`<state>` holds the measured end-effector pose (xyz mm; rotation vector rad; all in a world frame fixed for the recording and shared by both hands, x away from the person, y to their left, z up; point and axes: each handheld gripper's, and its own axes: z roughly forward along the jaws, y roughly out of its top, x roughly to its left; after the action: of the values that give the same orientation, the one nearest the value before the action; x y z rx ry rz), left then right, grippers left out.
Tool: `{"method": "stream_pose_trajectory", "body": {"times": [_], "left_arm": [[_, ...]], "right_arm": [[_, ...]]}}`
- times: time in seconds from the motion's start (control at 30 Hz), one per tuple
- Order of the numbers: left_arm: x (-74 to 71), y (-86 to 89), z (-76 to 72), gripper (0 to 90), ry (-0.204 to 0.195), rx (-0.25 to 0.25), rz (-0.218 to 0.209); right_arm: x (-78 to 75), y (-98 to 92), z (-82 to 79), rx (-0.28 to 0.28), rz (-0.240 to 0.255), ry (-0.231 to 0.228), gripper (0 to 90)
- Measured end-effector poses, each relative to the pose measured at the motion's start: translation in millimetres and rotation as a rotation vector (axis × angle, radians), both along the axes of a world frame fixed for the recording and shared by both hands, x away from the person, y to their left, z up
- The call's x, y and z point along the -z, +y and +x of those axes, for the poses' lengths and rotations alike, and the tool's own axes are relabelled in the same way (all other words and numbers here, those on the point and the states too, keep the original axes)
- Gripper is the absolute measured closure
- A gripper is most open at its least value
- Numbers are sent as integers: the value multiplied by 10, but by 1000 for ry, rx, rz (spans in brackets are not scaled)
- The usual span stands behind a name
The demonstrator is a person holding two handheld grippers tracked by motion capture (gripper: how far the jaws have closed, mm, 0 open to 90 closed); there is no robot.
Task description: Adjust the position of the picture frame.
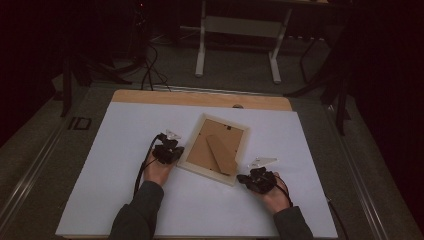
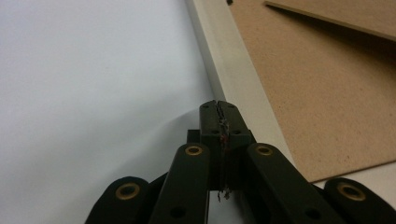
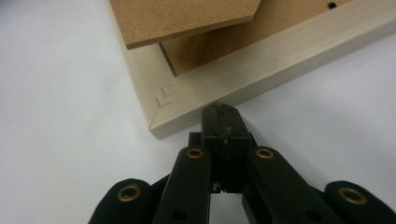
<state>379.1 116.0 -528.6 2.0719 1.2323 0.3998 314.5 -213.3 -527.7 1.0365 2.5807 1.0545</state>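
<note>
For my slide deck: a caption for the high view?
Two shut grippers, left and right, flank a face-down picture frame on a white table.

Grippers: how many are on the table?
2. The left gripper is at the frame's left edge; the right gripper is at its near corner. Both shut.

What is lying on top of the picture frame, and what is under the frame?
The picture frame lies face down, showing its brown backing board with the stand flap on top. Under it is the white table sheet. The frame's front side is covered, so it cannot be seen.
</note>
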Motion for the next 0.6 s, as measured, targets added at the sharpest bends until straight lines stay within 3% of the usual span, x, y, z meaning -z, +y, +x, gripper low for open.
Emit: {"method": "stream_pose_trajectory", "body": {"times": [0.37, 0.6], "left_arm": [[11, 136, 83, 900, 20, -30, 11], [5, 235, 101, 900, 25, -44, -17]], "right_arm": [[16, 229, -91, -87, 9, -10, 898], [25, 332, -122, -133, 17, -13, 898]]}}
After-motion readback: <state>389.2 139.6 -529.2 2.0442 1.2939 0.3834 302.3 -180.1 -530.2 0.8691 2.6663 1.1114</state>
